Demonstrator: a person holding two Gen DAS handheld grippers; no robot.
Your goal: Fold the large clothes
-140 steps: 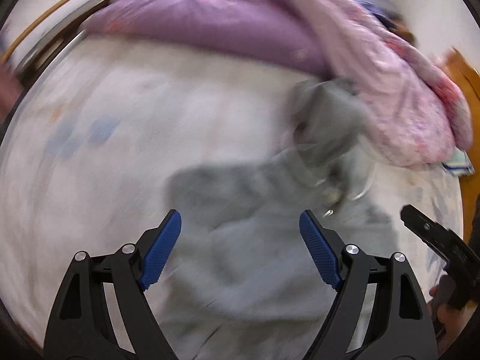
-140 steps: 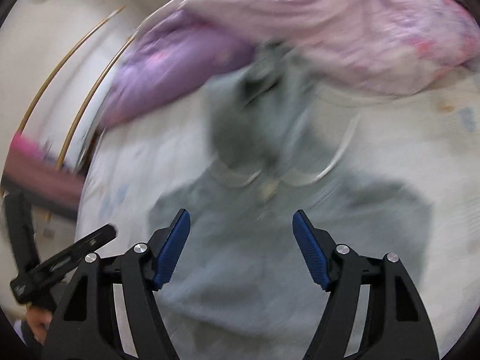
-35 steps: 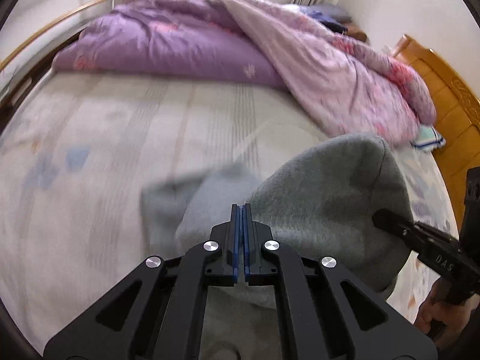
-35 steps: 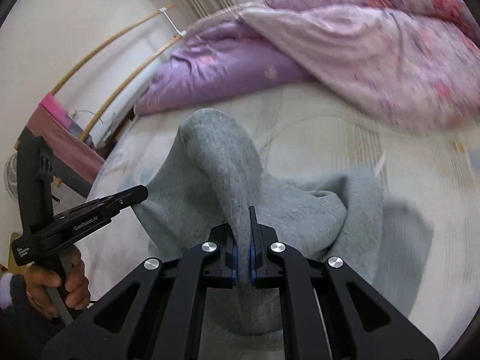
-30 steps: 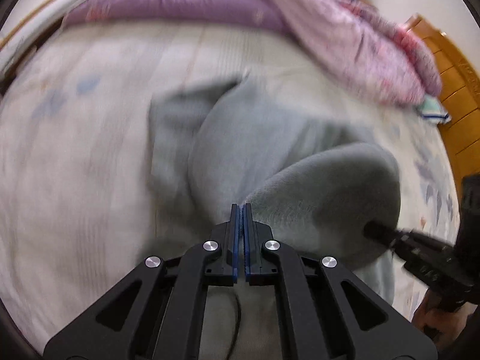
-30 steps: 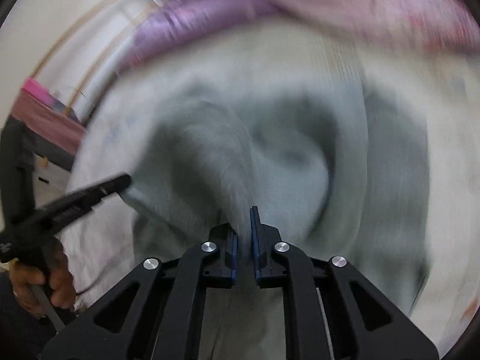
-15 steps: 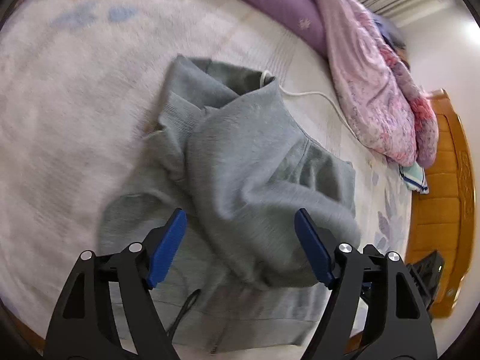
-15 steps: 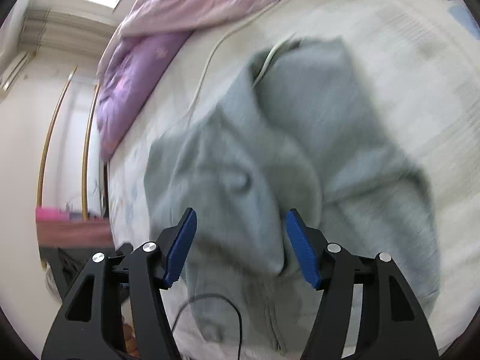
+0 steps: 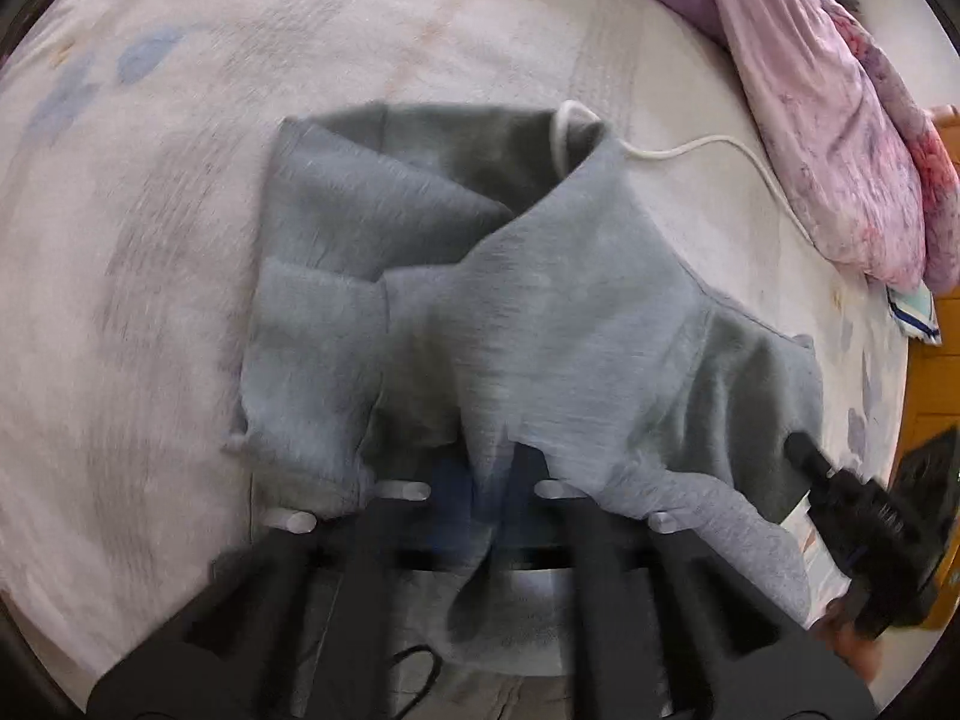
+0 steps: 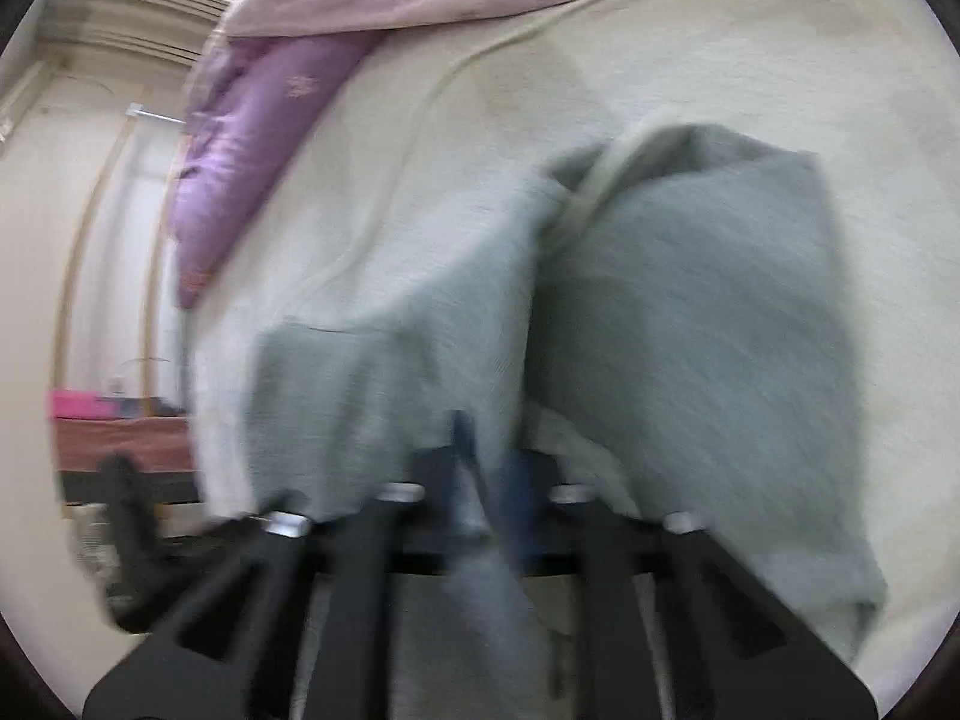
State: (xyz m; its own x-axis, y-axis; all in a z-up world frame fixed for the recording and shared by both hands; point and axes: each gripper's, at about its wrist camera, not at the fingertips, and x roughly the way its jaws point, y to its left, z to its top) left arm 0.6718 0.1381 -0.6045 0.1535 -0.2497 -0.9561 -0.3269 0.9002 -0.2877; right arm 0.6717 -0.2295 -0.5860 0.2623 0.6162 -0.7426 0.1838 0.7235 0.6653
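Grey fleece hooded sweatshirt (image 9: 540, 300) lies in a loose, partly folded heap on the pale patterned bed sheet (image 9: 150, 240), near the middle of the bed. A white cord (image 9: 714, 147) runs from the hood opening across the sheet toward the pink and purple quilt (image 9: 840, 138) bunched along the far edge. An orange wooden bed frame (image 9: 936, 372) shows at the right rim of the left wrist view.

Left gripper (image 9: 486, 480): blue pads drawn together, a fold of grey fleece pinched between them; jaws have just been closing. Motion blur over the fingers.

Right gripper (image 10: 486, 480): also clenched on a ridge of the same sweatshirt, cloth rising between the pads; jaws have just been closing. Heavy blur in this view.

In the left wrist view the right gripper's black body (image 9: 864, 510) sits at the sweatshirt's right edge. Print on it is too blurred to read. No other legible writing anywhere.
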